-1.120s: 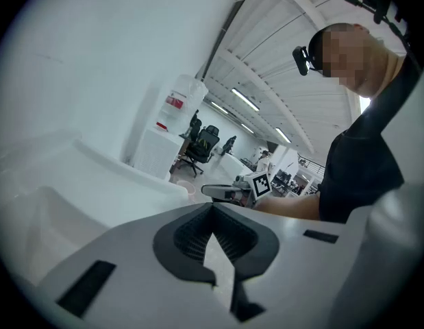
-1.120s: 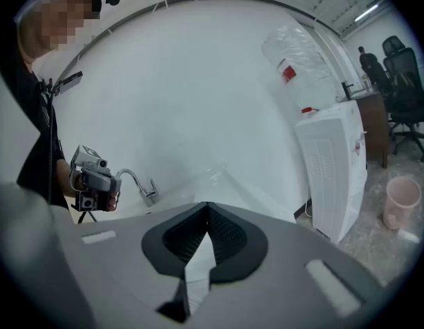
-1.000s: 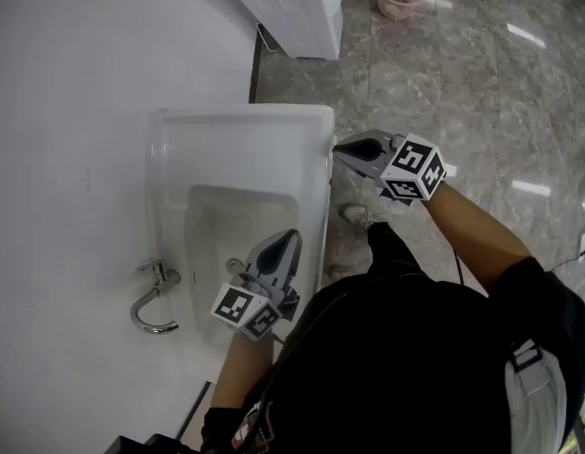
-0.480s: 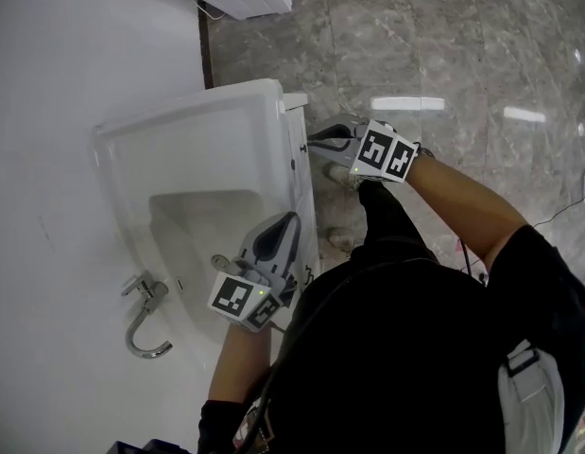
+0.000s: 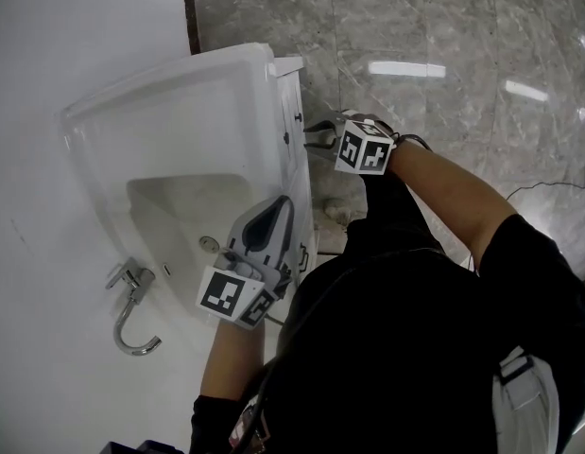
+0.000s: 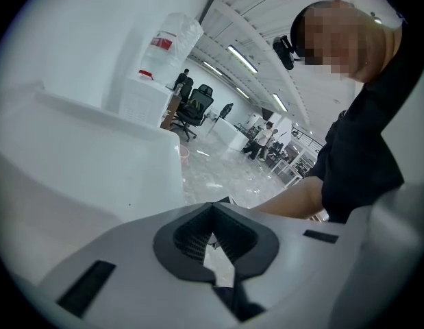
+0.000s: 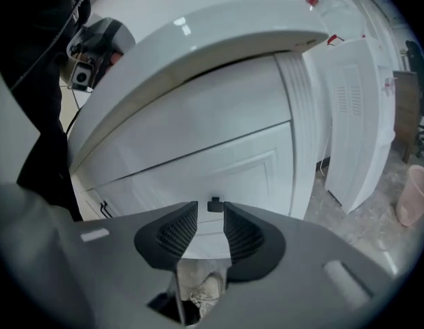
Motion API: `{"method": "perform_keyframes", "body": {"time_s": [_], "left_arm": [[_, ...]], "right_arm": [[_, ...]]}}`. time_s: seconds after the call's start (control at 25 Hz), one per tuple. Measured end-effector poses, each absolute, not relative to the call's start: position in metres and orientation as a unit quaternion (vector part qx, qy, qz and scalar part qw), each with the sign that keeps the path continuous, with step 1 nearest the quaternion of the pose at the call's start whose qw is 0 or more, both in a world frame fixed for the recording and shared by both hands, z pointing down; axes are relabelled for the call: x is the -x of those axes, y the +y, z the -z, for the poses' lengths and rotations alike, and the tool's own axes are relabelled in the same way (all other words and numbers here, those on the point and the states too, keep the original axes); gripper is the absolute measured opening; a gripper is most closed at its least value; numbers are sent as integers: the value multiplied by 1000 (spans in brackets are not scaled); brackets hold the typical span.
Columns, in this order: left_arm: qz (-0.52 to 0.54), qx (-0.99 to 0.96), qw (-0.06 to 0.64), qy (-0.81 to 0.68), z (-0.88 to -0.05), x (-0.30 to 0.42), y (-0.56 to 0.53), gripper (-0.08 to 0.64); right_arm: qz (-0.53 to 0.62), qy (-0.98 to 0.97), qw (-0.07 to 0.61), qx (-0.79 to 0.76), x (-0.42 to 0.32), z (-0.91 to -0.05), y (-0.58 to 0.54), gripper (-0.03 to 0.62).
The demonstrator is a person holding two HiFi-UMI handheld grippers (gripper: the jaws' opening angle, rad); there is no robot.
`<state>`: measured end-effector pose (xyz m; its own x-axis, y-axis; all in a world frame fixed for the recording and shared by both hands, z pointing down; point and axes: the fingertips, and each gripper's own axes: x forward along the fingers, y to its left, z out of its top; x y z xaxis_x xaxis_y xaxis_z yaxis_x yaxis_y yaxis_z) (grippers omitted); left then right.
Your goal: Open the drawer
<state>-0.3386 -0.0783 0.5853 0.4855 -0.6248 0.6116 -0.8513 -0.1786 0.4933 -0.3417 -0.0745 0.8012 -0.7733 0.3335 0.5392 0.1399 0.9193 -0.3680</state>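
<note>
A white vanity cabinet (image 5: pixel 290 93) stands under the sink, seen from above. Its drawer front (image 7: pixel 218 170) fills the right gripper view and carries a small dark handle (image 7: pixel 214 205). My right gripper (image 7: pixel 210 214) faces that front, and its jaws are opening. The handle sits at the mouth of the gap, and the pads (image 7: pixel 179 230) do not press on it. From above, the right gripper (image 5: pixel 316 135) is low beside the cabinet front. My left gripper (image 5: pixel 284 202) hovers over the sink's front rim. The left gripper (image 6: pixel 212 211) is shut with nothing in it.
The sink basin (image 5: pixel 179 216) and a chrome faucet (image 5: pixel 131 303) lie left of the left gripper. A second black handle (image 7: pixel 102 210) shows further along the cabinet. A white appliance (image 7: pixel 355 115) and a pink bucket (image 7: pixel 414 194) stand beyond. A shoe (image 7: pixel 205 290) rests on the marble floor.
The right gripper has sunk from the countertop corner down to the cabinet front, and its jaws have parted. The left gripper has dropped lower over the sink rim.
</note>
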Motion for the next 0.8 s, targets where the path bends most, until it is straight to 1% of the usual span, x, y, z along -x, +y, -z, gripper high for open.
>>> {"method": "perform_keyframes", "body": {"time_s": [0.12, 0.36, 0.8], "left_arm": [[-142, -749, 421, -492, -595, 343, -76, -9], [-136, -744, 430, -493, -603, 347, -74, -9], [-136, -741, 432, -496, -607, 348, -74, -9]], "right_arm": [[-156, -924, 322, 132, 353, -822, -67, 120], [-152, -919, 337, 139, 380, -850, -56, 172], [-147, -907, 372, 134, 405, -888, -41, 176]]}}
